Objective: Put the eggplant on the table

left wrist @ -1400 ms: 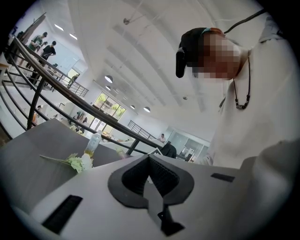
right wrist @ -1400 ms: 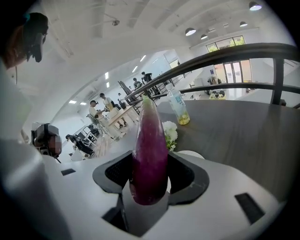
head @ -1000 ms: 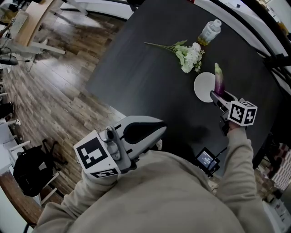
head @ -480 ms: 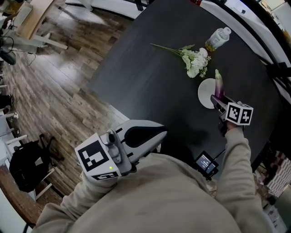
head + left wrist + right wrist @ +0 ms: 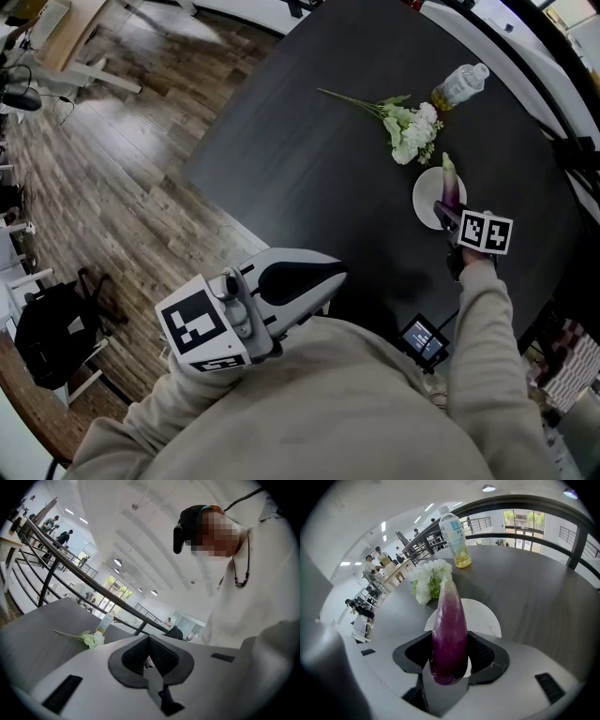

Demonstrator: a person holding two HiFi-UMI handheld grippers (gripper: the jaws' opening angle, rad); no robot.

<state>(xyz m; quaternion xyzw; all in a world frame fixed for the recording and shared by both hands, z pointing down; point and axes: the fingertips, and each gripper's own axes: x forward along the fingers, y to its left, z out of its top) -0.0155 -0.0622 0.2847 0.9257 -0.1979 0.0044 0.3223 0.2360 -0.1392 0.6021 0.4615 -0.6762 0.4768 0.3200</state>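
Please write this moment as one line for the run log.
right gripper: shut on eggplant | eggplant: over white plate | left gripper: shut, empty | task: eggplant not yet released

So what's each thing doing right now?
Eggplant: held over the plate.
Right gripper: shut on the eggplant.
Left gripper: shut, empty.
Plate: flat on the table.
Bottle: upright, capped, some yellow drink at the bottom.
Flowers: lying on the table.
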